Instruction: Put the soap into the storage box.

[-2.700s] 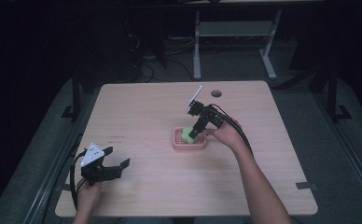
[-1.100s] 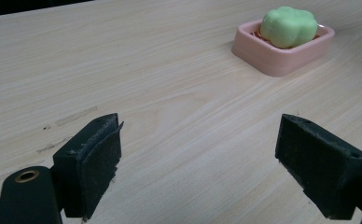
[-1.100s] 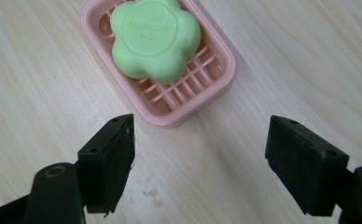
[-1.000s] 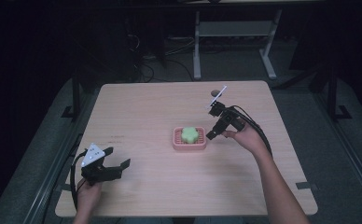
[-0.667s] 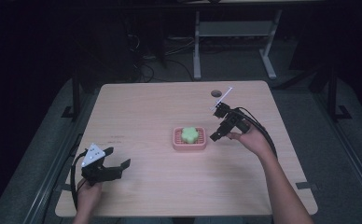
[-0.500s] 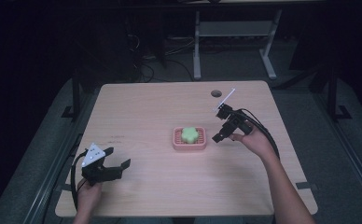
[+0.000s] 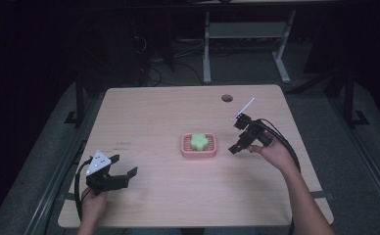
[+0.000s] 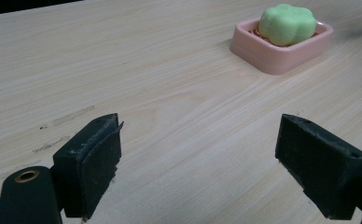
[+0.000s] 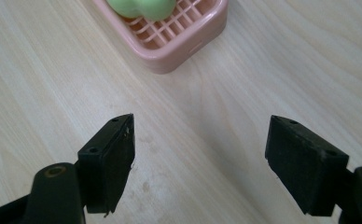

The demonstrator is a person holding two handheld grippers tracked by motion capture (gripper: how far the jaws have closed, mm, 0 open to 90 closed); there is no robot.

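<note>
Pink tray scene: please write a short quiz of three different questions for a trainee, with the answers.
1. True or false: the green soap lies inside the pink tray.
2. Which gripper is nearer to the tray? A. the left gripper B. the right gripper
3. Fill in: in its own view, the jaws of the right gripper stand ____ over bare table.

Key: 1 true; 2 B; 3 open.
</note>
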